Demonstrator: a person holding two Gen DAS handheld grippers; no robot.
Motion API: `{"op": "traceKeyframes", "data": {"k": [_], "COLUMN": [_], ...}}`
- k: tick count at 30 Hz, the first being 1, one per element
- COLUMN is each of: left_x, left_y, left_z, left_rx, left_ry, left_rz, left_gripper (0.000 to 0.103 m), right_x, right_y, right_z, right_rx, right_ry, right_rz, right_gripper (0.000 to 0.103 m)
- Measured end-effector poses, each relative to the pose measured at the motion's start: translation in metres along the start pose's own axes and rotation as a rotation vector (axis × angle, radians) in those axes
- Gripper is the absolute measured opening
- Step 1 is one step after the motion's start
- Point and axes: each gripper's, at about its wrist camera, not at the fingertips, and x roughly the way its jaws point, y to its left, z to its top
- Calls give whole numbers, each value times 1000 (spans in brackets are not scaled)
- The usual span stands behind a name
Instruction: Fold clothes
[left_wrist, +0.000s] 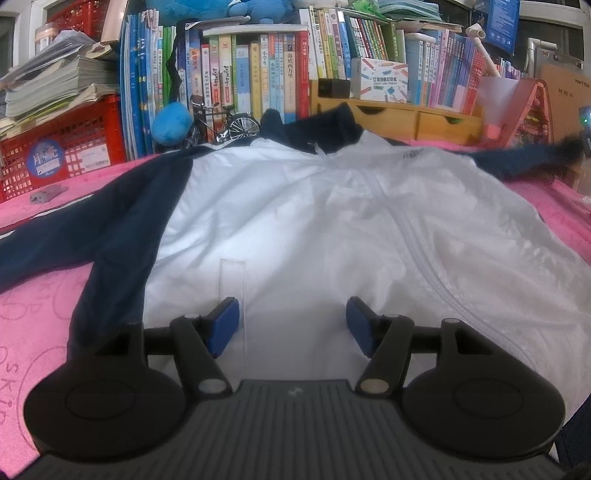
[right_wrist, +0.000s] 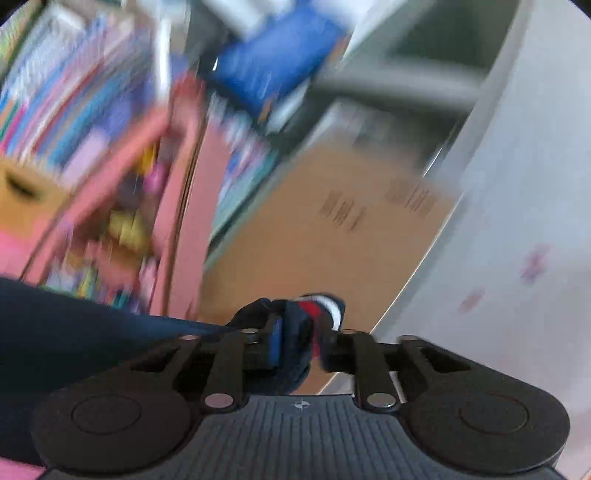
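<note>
- Jacket (left_wrist: 295, 221) is lying front-up on pink cover (left_wrist: 37, 314), collar twd books (left_wrist: 240, 74).
- L gripper (left_wrist: 292, 325) is hovering over hem, jaws apart, nothing btwn.
- R gripper (right_wrist: 297, 339) is clamping navy sleeve cuff (right_wrist: 295, 332).
- Prob next: be carrying cuff across chest w/ grip tight, L pinning body.

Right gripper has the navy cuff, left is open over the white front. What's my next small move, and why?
Probably carry the sleeve cuff across onto the white jacket front. The right gripper is clamped on it, and that sleeve stretches out to the side past the body, off the pink cover. The left gripper sits open above the hem; lowering it there might pin the body.
</note>
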Motion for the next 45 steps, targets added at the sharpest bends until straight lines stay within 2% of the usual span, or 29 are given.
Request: {"op": "traceKeyframes", "data": {"k": [1, 3, 6, 8, 13, 16, 18, 20, 22, 23, 24, 26, 29, 31, 32, 37, 40, 41, 45], "left_x": [0, 0, -1, -1, -3, -7, -10, -13, -15, -16, -17, -19, -23, -29, -32, -63, -87, -95, -115], "left_y": [0, 0, 0, -1, -3, -3, -2, -1, -1, 0, 1, 3, 2, 3, 2, 4, 10, 12, 17], "left_z": [0, -1, -1, -1, -3, -7, -8, -10, -12, -13, -14, -16, -18, -21, -23, -35, -39, -41, -50], "left_rx": [0, 0, 1, 2, 11, 27, 36, 48, 62, 66, 69, 64, 76, 103, 122, 142, 147, 156, 201], "left_ry": [0, -1, -1, -1, -7, -17, -22, -25, -29, -32, -35, -39, -54, -69, -73, -87, -105, -110, -97], "left_rz": [-2, -4, -7, -7, 0, 6, 9, 14, 22, 23, 24, 25, 41, 45, 42, 17, -3, -6, -29], "left_gripper": [64, 65, 66, 66, 67, 67, 67, 67, 67, 67, 67, 67, 67, 67, 67, 67, 69, 71, 71], "right_x": [4, -18, -75, -120, -224, -287, -329, -363, -381, -386, -385, -375, -348, -348, -352, -393, -417, -423, -433], "right_y": [0, -13, -30, -30, 5, 42, 61, 73, 82, 83, 82, 66, 40, 23, 11, -12, -8, -9, -25], "right_z": [0, -3, -13, -19, -39, -44, -51, -61, -72, -79, -87, -104, -105, -106, -107, -123, -127, -129, -130], "right_rx": [23, 126, 222, 238, 225, 164, 94, 25, -63, -109, -157, -167, -140, -178, -201, -263, -335, -377, -484], "right_ry": [55, 73, 49, 22, 17, 0, -45, -90, -110, -115, -125, -168, -109, -133, -160, -185, -221, -232, -178], "right_rz": [23, 122, 397, 580, 978, 1166, 1246, 1265, 1243, 1204, 1146, 1018, 774, 670, 668, 872, 921, 938, 1056], "right_gripper": [48, 64, 64, 64, 64, 64, 64, 63, 63, 63, 63, 65, 66, 64, 64, 65, 63, 65, 75]}}
